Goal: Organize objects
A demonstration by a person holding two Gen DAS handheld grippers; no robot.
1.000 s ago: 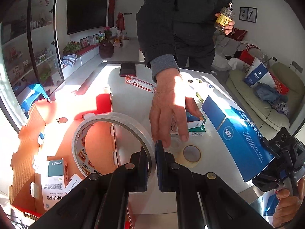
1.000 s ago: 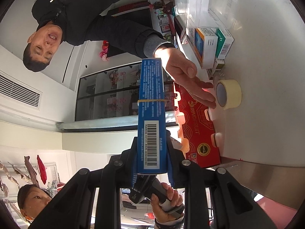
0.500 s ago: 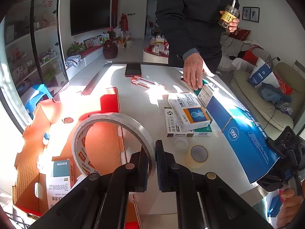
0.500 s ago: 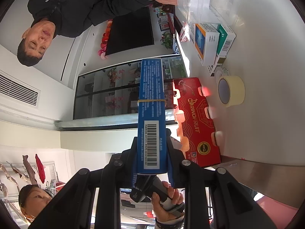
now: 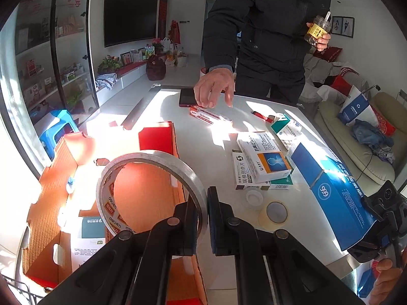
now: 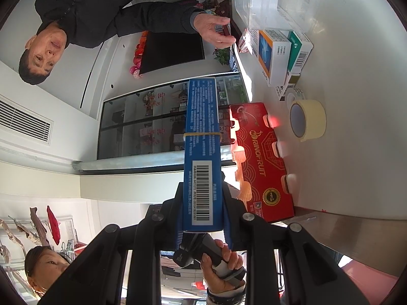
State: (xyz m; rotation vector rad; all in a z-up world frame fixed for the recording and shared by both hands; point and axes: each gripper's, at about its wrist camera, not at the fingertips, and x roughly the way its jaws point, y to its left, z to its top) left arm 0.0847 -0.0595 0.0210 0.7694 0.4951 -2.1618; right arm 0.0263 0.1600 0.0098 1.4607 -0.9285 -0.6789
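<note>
My left gripper [image 5: 202, 218] is shut on the rim of a large clear tape roll [image 5: 152, 156], which hangs upright over the open red cardboard box [image 5: 51, 178]. A teal-and-white medicine box [image 5: 92, 225] and a leaflet lie inside that box. My right gripper [image 6: 203, 213] is shut on the end of a long blue box [image 6: 202, 132] with a rubber band around it. In the left wrist view the blue box [image 5: 328, 185] slants over the table's right edge. The red box [image 6: 259, 162] also shows in the right wrist view.
Stacked medicine boxes [image 5: 264, 157], a small beige tape roll [image 5: 273, 212] and a white cap [image 5: 253, 198] lie on the white table [image 5: 203, 147]. Another person's hand [image 5: 213, 89] hovers over a dark phone [image 5: 187, 96] and a red-white carton [image 5: 208, 118]; the other hand holds a jar [image 5: 318, 30].
The other person's hand has drawn back from the medicine boxes near me to the table's far side, over the phone. Both of my grippers kept their holds and stayed put.
</note>
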